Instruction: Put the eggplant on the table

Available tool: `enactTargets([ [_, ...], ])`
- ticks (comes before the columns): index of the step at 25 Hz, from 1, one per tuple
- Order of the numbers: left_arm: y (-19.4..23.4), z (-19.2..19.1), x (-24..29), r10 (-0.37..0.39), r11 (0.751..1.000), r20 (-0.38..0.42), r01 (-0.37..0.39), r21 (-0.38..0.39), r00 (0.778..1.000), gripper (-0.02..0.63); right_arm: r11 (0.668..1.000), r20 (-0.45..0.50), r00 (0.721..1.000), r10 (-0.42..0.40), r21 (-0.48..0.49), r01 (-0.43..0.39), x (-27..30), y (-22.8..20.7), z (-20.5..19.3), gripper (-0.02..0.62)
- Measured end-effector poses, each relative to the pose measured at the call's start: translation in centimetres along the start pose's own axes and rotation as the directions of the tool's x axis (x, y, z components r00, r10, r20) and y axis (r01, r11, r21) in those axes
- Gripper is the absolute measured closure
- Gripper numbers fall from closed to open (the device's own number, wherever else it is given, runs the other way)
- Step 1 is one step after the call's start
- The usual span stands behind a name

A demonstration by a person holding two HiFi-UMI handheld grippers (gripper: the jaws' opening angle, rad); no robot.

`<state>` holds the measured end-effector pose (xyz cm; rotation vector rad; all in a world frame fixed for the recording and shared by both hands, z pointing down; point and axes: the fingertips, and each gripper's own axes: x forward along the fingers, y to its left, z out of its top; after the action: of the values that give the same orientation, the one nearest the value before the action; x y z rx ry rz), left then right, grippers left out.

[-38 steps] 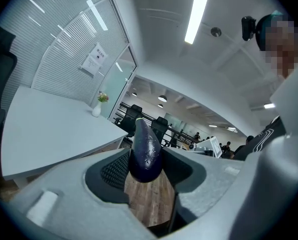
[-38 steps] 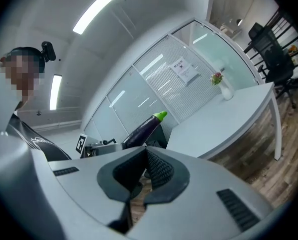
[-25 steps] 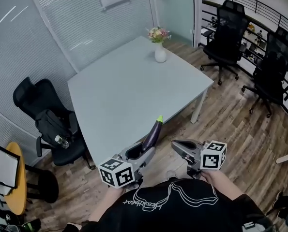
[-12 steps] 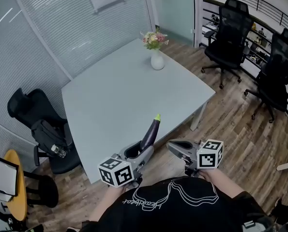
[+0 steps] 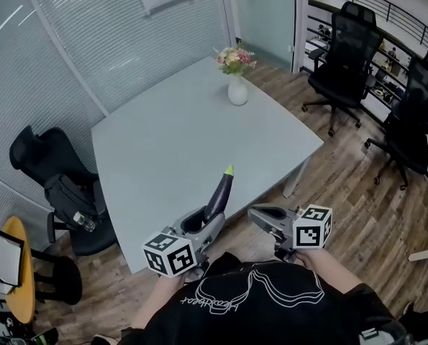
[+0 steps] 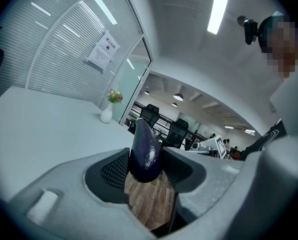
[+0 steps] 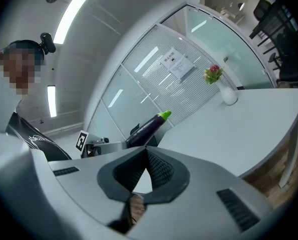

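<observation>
A dark purple eggplant [image 5: 219,195] with a green stem tip sticks up and forward out of my left gripper [image 5: 203,225], which is shut on its rounded lower end. In the left gripper view the eggplant [image 6: 145,149] fills the gap between the two dark pads. Its tip hangs over the near edge of the pale grey table [image 5: 163,142]. My right gripper [image 5: 257,215] hovers beside it at the table's edge, jaws together and empty. From the right gripper view the eggplant [image 7: 147,126] shows to the left, beyond my right gripper [image 7: 146,151].
A white vase of flowers [image 5: 237,90] stands at the table's far corner. A black office chair with a bag [image 5: 59,185] sits left of the table, and two more black chairs [image 5: 343,45] stand on the wood floor at right. A small yellow round table [image 5: 19,272] is at far left.
Both grippers and I have moved closer to the table. The eggplant's tip now reaches over the table's near edge. The grip on the eggplant is unchanged.
</observation>
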<state>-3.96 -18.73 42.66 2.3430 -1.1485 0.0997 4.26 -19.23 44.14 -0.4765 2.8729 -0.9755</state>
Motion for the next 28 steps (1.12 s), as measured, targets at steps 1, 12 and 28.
enactTargets([
  [1,0.3,0.0,0.1,0.001,1.000,-0.001,-0.001,-0.004,1.000,0.396,1.000,-0.003,1.000,-0.005,0.005,0.005,0.1,-0.3,-0.1,0.589],
  [12,5.3,0.0,2.6,0.008,0.999,-0.049,-0.009,-0.035,0.999,0.396,0.997,0.000,0.998,-0.061,0.046,0.061,1.8,-3.7,0.6,0.589],
  [28,15.1,-0.2,8.4,0.043,0.999,-0.158,-0.046,-0.017,0.987,0.396,0.984,-0.002,0.991,-0.137,0.116,0.136,5.8,-9.5,1.7,0.589],
])
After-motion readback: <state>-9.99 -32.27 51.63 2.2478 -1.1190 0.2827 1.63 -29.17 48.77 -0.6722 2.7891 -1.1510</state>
